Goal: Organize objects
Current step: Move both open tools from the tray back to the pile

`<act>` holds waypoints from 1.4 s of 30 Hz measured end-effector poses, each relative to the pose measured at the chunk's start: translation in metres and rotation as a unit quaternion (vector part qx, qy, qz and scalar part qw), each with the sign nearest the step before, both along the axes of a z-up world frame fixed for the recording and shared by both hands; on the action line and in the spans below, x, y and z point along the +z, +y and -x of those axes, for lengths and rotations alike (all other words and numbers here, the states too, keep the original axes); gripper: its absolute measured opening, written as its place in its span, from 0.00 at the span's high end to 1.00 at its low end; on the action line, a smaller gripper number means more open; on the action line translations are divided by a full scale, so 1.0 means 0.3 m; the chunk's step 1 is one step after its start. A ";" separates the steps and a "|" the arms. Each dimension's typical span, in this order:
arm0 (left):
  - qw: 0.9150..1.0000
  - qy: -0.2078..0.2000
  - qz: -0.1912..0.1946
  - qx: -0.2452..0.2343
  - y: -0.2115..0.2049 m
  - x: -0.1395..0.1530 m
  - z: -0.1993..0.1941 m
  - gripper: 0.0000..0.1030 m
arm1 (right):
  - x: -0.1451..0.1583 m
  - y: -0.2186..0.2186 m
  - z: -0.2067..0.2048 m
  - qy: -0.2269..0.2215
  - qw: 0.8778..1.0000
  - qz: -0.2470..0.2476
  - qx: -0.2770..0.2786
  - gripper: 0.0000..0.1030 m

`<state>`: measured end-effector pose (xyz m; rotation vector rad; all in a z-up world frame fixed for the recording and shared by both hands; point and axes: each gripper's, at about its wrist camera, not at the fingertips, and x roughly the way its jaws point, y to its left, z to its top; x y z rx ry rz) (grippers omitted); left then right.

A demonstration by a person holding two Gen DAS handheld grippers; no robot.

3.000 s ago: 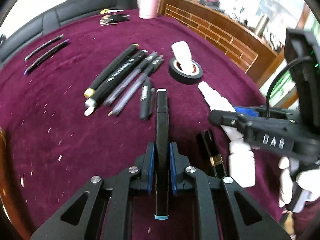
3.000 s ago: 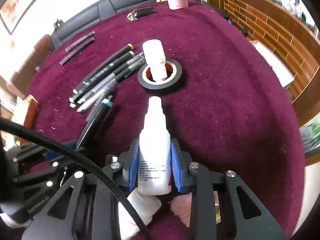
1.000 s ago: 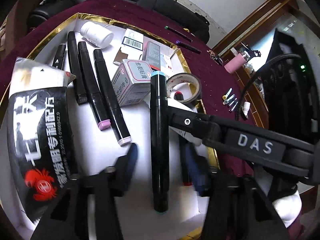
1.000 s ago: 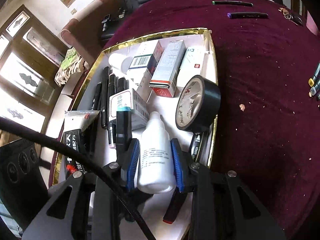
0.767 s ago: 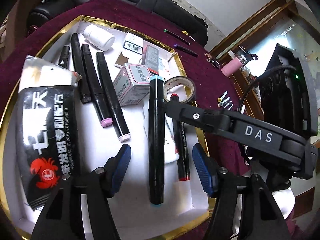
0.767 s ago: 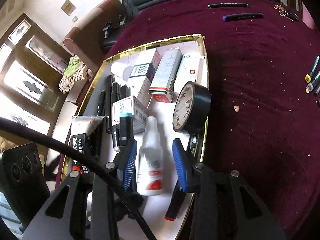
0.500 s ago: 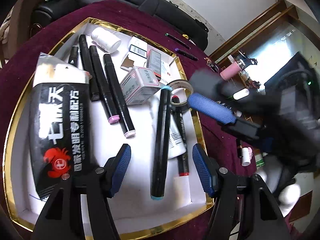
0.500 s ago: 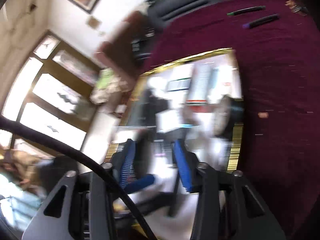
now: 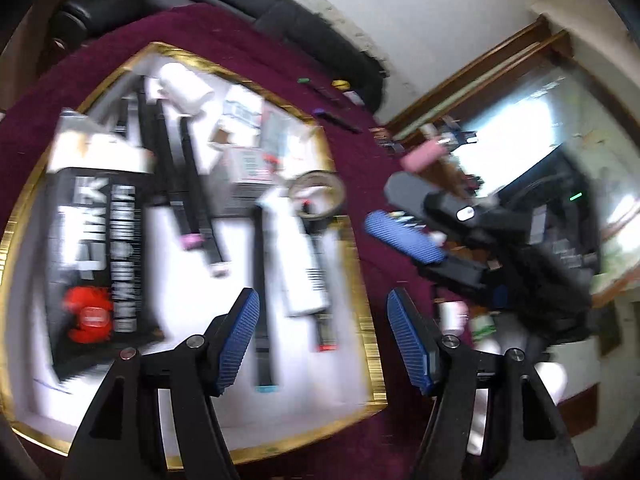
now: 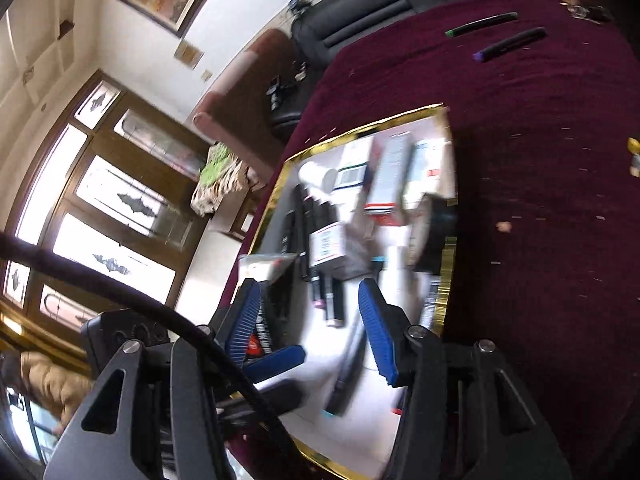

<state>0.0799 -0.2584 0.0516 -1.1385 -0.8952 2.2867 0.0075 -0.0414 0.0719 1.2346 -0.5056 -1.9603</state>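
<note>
In the left wrist view a white tray with a gold rim (image 9: 362,280) holds a black marker with a teal end (image 9: 262,300) and a white bottle (image 9: 298,264), side by side. My left gripper (image 9: 320,320) hovers above them. Its jaws are opening, and nothing is between the pads. A blue pad (image 9: 404,236) of the right gripper shows to the right. In the right wrist view my right gripper (image 10: 308,308) stands open and empty above the tray's rim (image 10: 264,216). The teal-ended marker (image 10: 344,380) lies below it.
The tray also holds a tape roll (image 9: 318,196), a black packet with a red crab (image 9: 96,240), several markers (image 9: 192,184) and small boxes (image 10: 388,176). Two pens (image 10: 480,24) lie on the maroon cloth (image 10: 540,240). A pink cup (image 9: 422,156) stands farther back.
Both grippers let go: the marker and the white bottle now lie in the tray. Both jaws have widened, and both hands have lifted and drawn back from the tray.
</note>
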 end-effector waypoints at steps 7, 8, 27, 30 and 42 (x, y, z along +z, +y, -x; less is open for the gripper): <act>0.978 0.081 -0.187 -0.038 0.048 0.044 -0.004 0.01 | 0.130 0.263 -0.046 0.067 0.994 -0.004 -0.091 0.43; 0.976 0.088 -0.194 -0.042 0.062 0.051 -0.006 0.01 | 0.155 0.292 -0.062 0.084 0.991 -0.009 -0.101 0.41; 0.987 0.080 -0.041 -0.131 0.484 0.176 -0.003 0.01 | 0.163 0.914 -0.294 0.161 0.924 -0.080 -0.337 0.00; 0.987 0.061 0.016 -0.149 0.553 0.157 0.027 0.01 | 0.118 1.052 -0.290 0.118 0.922 -0.063 -0.362 0.00; 0.968 -0.003 0.116 -0.223 0.904 0.035 0.159 0.02 | -0.061 1.293 -0.299 0.024 0.921 -0.058 -0.385 0.00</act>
